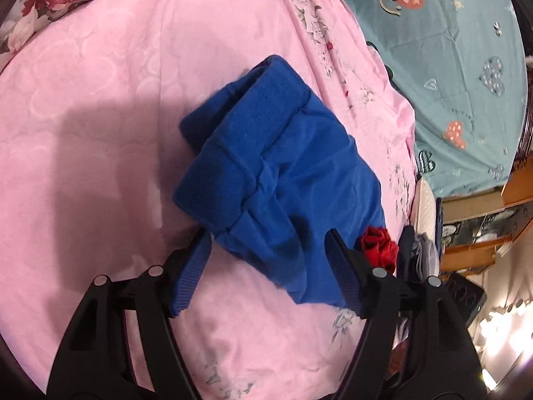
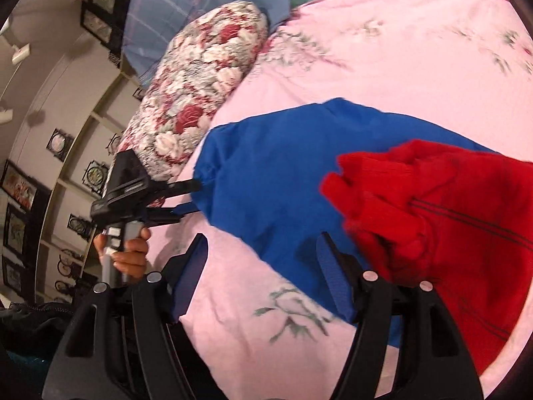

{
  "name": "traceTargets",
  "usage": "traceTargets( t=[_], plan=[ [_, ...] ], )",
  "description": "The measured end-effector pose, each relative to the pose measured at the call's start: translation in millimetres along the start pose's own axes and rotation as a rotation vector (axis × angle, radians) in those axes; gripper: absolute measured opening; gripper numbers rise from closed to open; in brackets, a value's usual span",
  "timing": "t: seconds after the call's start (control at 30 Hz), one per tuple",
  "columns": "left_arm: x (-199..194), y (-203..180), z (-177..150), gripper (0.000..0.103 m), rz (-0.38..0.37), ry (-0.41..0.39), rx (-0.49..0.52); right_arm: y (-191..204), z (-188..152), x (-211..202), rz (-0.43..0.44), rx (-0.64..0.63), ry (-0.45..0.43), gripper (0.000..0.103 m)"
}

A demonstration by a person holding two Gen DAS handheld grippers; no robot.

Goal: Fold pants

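The blue pants lie folded into a thick bundle on the pink bedspread, with the ribbed waistband facing left. My left gripper stands open at the bundle's near edge. Cloth lies between its fingers but the pads do not press it. In the right wrist view the same gripper meets the left edge of the blue pants, and a hand holds it. My right gripper is open over the bedspread, its right finger just above the pants' lower edge.
A red garment lies bunched on the right end of the pants, also seen as the red garment. A floral pillow and a plaid pillow sit beyond. A teal heart-print sheet and wooden furniture lie past the bed's edge.
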State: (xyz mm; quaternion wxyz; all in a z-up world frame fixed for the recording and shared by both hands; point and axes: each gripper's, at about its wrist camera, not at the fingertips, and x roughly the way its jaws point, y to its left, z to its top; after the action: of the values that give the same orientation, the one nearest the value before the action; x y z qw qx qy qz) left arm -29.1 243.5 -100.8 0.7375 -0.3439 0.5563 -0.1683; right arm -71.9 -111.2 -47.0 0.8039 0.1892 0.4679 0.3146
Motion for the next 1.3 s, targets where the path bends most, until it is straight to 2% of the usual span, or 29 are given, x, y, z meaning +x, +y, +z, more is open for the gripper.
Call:
traceTargets(
  t=[0.13, 0.23, 0.27, 0.3, 0.33, 0.37, 0.53, 0.63, 0.73, 0.8, 0.83, 0.87, 0.9, 0.93, 0.97, 1.0, 1.17, 1.3],
  plan=[
    [5.2, -0.5, 6.8, 0.082, -0.012, -0.021, -0.072, 15.7, 4.6, 9.5, 0.022, -0.036, 0.007, 0.071],
    [5.5, -3.1, 6.9, 0.079, 0.002, -0.047, -0.093, 23.8, 4.6, 16.4, 0.033, -0.061, 0.018, 0.071],
    [3.5, -3.5, 7.1, 0.074, 0.013, -0.052, -0.086, 27.0, 5.9, 20.5, 0.018, -0.075, 0.024, 0.071],
    [2.3, -4.7, 6.0, 0.066, 0.046, -0.063, -0.075, 30.2, 6.1, 24.6, -0.003, -0.096, 0.032, 0.071],
    [2.0, -4.9, 5.8, 0.048, 0.068, -0.067, -0.068, 36.5, 6.9, 31.1, -0.037, -0.136, 0.043, 0.071],
    [2.9, -2.5, 5.9, 0.035, 0.076, -0.058, -0.076, 45.0, 7.7, 38.9, -0.078, -0.193, 0.053, 0.071],
    [-4.2, 6.9, 9.0, 0.028, 0.053, -0.037, -0.131, 95.4, 1.6, 95.3, -0.256, -0.532, 0.131, 0.071],
    [-7.5, -0.4, 11.3, 0.028, 0.066, -0.031, -0.127, 113.5, -2.9, 129.6, -0.302, -0.642, 0.159, 0.071],
    [-9.5, -6.2, 15.0, 0.028, 0.061, -0.018, -0.125, 122.6, -7.5, 159.6, -0.448, -0.780, 0.115, 0.071],
    [-10.4, -10.2, 17.2, 0.027, 0.054, -0.018, -0.125, 122.4, -7.5, 174.5, -0.499, -0.820, 0.111, 0.070],
    [-10.8, -11.9, 17.9, 0.027, 0.046, -0.017, -0.122, 119.2, -4.9, 180.8, -0.512, -0.815, 0.114, 0.060],
    [-11.6, -12.0, 17.6, 0.030, 0.042, -0.018, -0.121, 116.9, -1.3, 181.7, -0.506, -0.801, 0.104, 0.052],
    [-13.4, -11.3, 16.3, 0.034, 0.031, -0.020, -0.122, 112.8, 4.5, 183.0, -0.531, -0.793, 0.100, 0.033],
    [-15.9, -9.8, 14.6, 0.048, 0.023, -0.025, -0.123, 109.1, 9.4, 180.1, -0.515, -0.777, 0.101, 0.026],
    [-19.0, -8.0, 12.2, 0.062, 0.019, -0.034, -0.125, 106.0, 13.6, 175.9, -0.493, -0.756, 0.104, 0.022],
    [-24.5, -6.3, 8.9, 0.067, 0.021, -0.056, -0.130, 101.2, 20.5, 167.7, -0.459, -0.721, 0.101, 0.019],
    [-38.0, 2.6, -6.3, 0.081, -0.024, -0.109, -0.173, 89.0, 40.8, 147.9, -0.383, -0.618, 0.082, 0.018],
    [-21.9, -1.8, -4.5, 0.083, -0.059, -0.110, -0.188, 89.9, 46.1, 148.0, -0.361, -0.589, 0.074, 0.018]
  ],
)
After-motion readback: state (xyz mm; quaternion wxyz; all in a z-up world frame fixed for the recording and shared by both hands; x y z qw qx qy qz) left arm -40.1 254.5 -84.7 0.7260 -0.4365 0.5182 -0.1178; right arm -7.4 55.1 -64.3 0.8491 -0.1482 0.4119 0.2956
